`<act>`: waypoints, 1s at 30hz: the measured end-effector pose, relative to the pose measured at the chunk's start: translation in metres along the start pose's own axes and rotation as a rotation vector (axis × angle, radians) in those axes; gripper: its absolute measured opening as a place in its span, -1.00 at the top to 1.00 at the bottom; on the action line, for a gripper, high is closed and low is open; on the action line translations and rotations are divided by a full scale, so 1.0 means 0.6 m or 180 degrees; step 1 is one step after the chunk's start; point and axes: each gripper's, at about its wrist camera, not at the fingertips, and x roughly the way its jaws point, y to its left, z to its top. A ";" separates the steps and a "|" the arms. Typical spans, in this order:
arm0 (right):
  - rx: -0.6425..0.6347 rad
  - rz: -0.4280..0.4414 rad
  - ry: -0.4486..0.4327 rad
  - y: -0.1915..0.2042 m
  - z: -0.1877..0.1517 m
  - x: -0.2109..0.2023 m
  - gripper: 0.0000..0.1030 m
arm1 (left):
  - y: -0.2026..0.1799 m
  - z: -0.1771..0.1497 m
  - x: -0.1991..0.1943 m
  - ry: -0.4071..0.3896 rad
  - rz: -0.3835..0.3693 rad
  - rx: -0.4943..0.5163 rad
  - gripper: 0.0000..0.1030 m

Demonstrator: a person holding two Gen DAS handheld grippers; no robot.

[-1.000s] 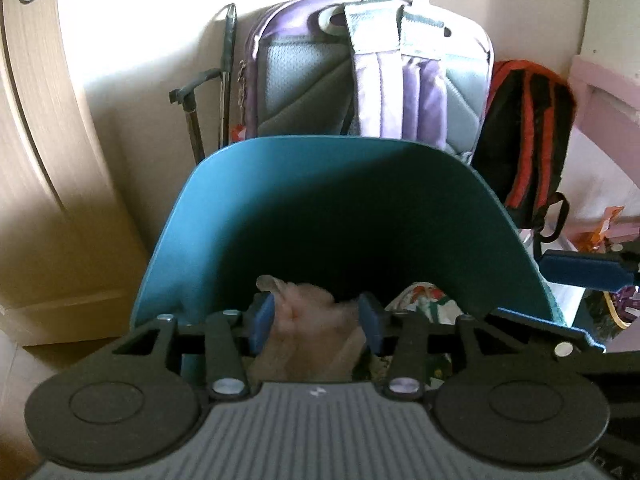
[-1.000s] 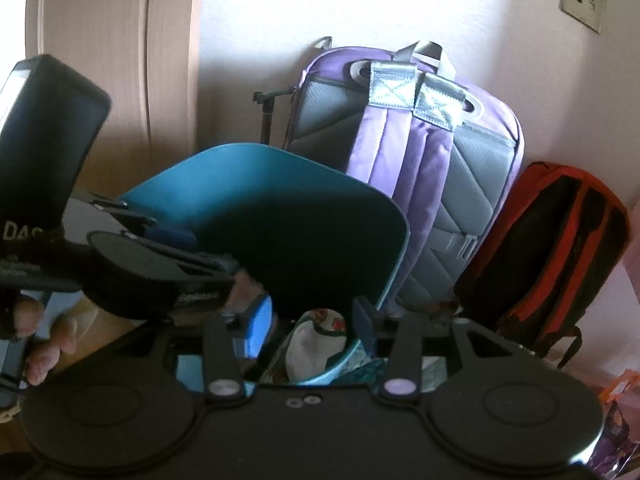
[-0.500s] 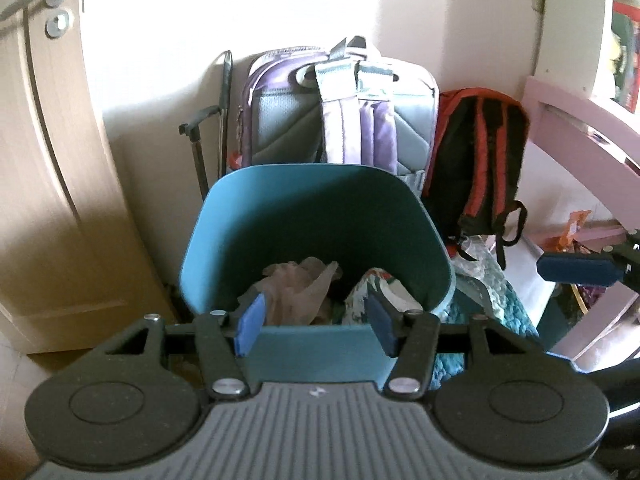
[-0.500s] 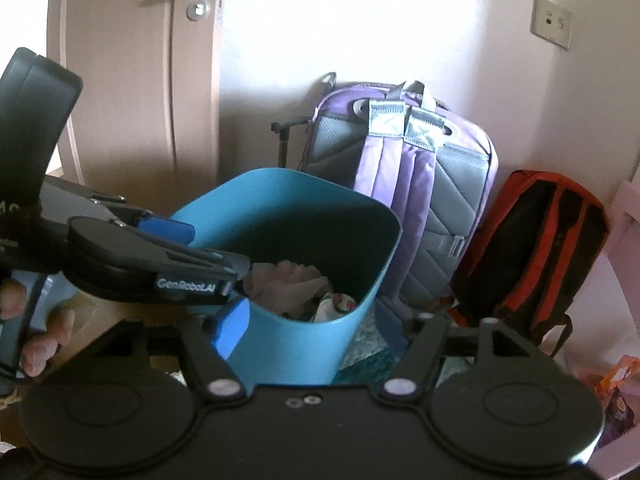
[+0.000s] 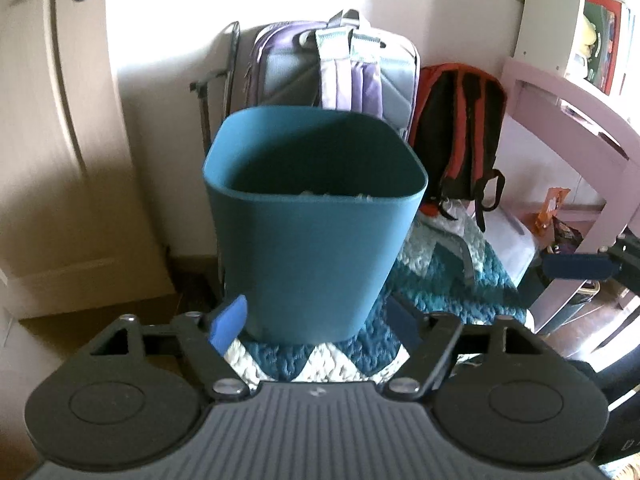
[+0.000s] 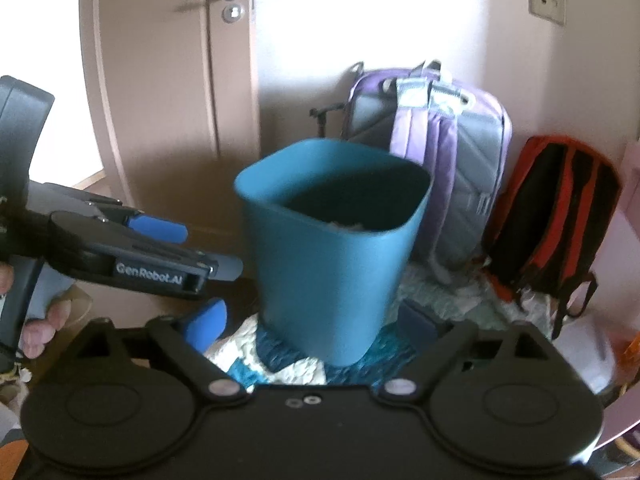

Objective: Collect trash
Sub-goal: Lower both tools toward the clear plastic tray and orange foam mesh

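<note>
A teal bin (image 5: pixel 316 240) (image 6: pixel 332 264) stands upright on a quilted blanket. Only a sliver of pale trash (image 5: pixel 312 192) (image 6: pixel 348 224) shows over its near rim. My left gripper (image 5: pixel 316 320) hangs in front of the bin's base, its jaws opening, with nothing pressed between the blue pads (image 5: pixel 230 322). My right gripper (image 6: pixel 312 320) is also short of the bin, its jaws opening and nothing held. In the right wrist view the left gripper (image 6: pixel 176 248) reaches in from the left, held by a hand (image 6: pixel 40 328). One right finger (image 5: pixel 576 266) shows at the left wrist view's right edge.
A purple backpack (image 5: pixel 340 68) and a red-black backpack (image 5: pixel 460 132) lean on the wall behind the bin. A wooden door (image 5: pixel 52 120) is to the left, pink furniture (image 5: pixel 580 120) to the right. The teal-white blanket (image 5: pixel 440 280) covers the floor; an orange wrapper (image 5: pixel 554 208) lies under the furniture.
Both grippers have drawn back from over the bin's mouth and opened wide. The crumpled trash seen between their fingers a second ago now lies inside the bin.
</note>
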 end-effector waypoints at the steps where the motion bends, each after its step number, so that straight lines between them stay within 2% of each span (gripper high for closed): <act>1: 0.0005 0.0017 0.0022 0.003 -0.011 0.001 -0.84 | 0.002 -0.008 0.000 0.0007 0.0003 0.0000 -0.58; 6: 0.0087 0.0119 0.0196 0.015 -0.065 0.024 -0.91 | 0.018 -0.050 0.019 0.0110 -0.0088 -0.0104 -0.62; 11: 0.0188 0.0148 0.0458 0.021 -0.124 0.069 -0.95 | 0.039 -0.101 0.075 0.0337 -0.0130 -0.0233 -0.63; 18: 0.0386 0.0315 0.0947 0.017 -0.242 0.162 -0.97 | 0.073 -0.213 0.206 0.0974 -0.0079 -0.0328 -0.63; 22: 0.0443 0.0286 0.1295 0.012 -0.330 0.239 -0.97 | 0.091 -0.290 0.299 0.1406 -0.0006 -0.0381 -0.63; 25: 0.0326 0.0135 0.1384 0.017 -0.400 0.291 -0.97 | 0.092 -0.343 0.367 0.1673 0.0104 -0.0222 -0.63; 30: 0.0223 0.0173 0.1808 0.019 -0.491 0.382 -0.96 | 0.114 -0.404 0.464 0.1994 0.0078 -0.0242 -0.63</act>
